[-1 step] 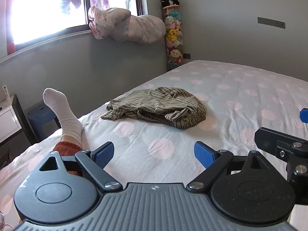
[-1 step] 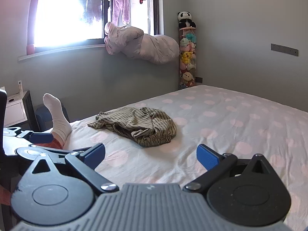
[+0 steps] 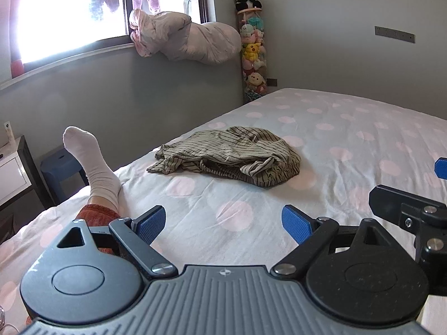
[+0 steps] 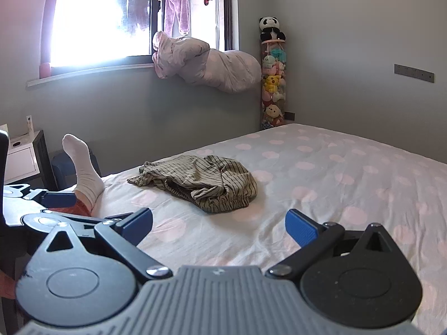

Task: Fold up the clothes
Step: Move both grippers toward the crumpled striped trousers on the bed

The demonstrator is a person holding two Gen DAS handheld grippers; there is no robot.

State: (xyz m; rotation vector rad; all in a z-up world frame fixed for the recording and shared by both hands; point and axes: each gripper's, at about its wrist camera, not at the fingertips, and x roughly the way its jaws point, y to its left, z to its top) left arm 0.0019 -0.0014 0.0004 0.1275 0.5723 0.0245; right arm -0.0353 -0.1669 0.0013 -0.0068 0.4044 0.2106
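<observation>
A crumpled beige garment with dark stripes point(image 3: 223, 156) point(image 4: 201, 181) lies on the bed point(image 3: 349, 145) point(image 4: 349, 173), whose sheet is pale with pink dots. My left gripper point(image 3: 223, 223) hovers over the sheet short of the garment, its blue pads wide apart and nothing between them. My right gripper point(image 4: 219, 226) is likewise open and empty, nearer the bed's front, with the garment ahead and slightly left. Part of the right gripper point(image 3: 405, 212) shows at the right edge of the left wrist view. The left gripper's blue pad point(image 4: 58, 198) shows at the left of the right wrist view.
A person's foot in a white sock point(image 3: 92, 167) point(image 4: 83, 167) rests at the bed's left edge. A bundled quilt point(image 3: 190, 39) hangs off the windowsill. A tall tube of plush toys point(image 3: 252, 50) stands in the corner. A white nightstand point(image 3: 14, 167) and a blue stool point(image 3: 61, 164) sit left of the bed.
</observation>
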